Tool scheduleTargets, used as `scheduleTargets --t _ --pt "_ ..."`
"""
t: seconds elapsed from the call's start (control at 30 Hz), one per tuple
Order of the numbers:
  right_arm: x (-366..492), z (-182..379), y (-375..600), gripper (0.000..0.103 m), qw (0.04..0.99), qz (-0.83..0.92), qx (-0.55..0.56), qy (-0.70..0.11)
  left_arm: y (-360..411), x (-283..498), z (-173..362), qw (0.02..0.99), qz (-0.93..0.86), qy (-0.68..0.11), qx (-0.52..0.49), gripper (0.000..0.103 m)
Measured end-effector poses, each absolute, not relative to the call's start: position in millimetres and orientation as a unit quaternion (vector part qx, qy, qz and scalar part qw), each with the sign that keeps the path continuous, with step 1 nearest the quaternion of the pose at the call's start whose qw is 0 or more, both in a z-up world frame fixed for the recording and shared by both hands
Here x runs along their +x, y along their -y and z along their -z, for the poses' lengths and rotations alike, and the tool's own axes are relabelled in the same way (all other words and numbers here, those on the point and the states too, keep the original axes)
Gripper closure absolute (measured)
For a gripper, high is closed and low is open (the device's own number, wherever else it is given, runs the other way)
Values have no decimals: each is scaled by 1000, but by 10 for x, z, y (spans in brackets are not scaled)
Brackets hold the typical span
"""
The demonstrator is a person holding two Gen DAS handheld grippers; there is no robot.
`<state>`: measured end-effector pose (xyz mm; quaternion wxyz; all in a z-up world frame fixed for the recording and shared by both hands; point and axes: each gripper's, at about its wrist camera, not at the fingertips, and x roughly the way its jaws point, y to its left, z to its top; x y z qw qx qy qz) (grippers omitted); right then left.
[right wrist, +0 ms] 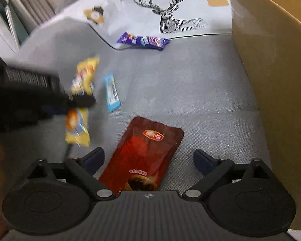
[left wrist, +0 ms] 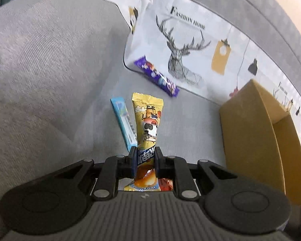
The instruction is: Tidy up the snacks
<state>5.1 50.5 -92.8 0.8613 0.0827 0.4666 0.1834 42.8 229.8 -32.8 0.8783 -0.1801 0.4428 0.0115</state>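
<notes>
left gripper: the black two-finger left gripper [left wrist: 145, 161] is clenched on a tall yellow plastic snack packet with a cartoon figure [left wrist: 148, 124], pinching it low on its length; the packet stands up past the fingertips, with its bottom end hanging below the pads.
same grip, right wrist view: the left gripper [right wrist: 84, 100] reaches in from the left edge, blurred, with the yellow packet [right wrist: 84, 80] held clear of the seat.
landmark: a grey woven fabric sofa seat [right wrist: 190, 92] carries everything here.
blue bar: a slim light-blue wrapped snack bar [right wrist: 111, 92] lies flat on the seat, just right of the yellow packet and apart from it.
purple wrapper: a long purple foil-wrapped snack [right wrist: 143, 40] lies at the far edge of the seat, against a white cushion printed with a line-drawn stag [right wrist: 168, 18].
red pouch: a flat dark-red glossy pouch with a bowl pictured on it [right wrist: 144, 152] lies on the near part of the seat.
right gripper: the black right gripper [right wrist: 149, 158] stands released, its jaws wide either side of the red pouch, the pads not touching it.
box: an open tan cardboard box [right wrist: 271, 60] stands at the right end of the seat, near the red pouch.
</notes>
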Motion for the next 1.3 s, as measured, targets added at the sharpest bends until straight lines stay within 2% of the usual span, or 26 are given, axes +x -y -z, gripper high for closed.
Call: scheduleTargets --t 0.17,0.33,0.37,0.4,0.47,0.53,0.6,0.67,1.03,1.3 --pt "1 1020 -863 0 876 -127 3 -465 -2355 374 270 881 -18 -434 -188 85" --pt "-106 1059 -948 1 888 -118 -13 -444 -2379 339 238 888 -24 -423 -180 85" --pt "-148 1059 -932 7 892 -126 -18 -433 -2376 334 237 889 -24 -421 -180 85" --pt "-197 1045 -923 23 896 -138 -27 -421 -2372 325 230 890 -22 -420 -179 85" --pt "-279 991 -919 44 904 -151 -48 -397 -2361 309 216 892 -20 -416 -178 85" --pt "-282 966 -839 52 902 -167 -44 -396 -2349 298 204 893 -17 -414 -179 85" --pt "-282 929 -782 68 904 -175 -44 -388 -2333 277 190 894 -15 -412 -179 85" --pt "-288 887 -721 79 906 -183 -52 -379 -2306 274 182 895 -13 -411 -175 85" --pt "-354 872 -371 84 909 -189 -33 -369 -2299 251 177 893 -6 -412 -181 85" --pt "-487 434 -160 87 923 -219 -41 -314 -2290 261 129 895 -6 -408 -179 85"
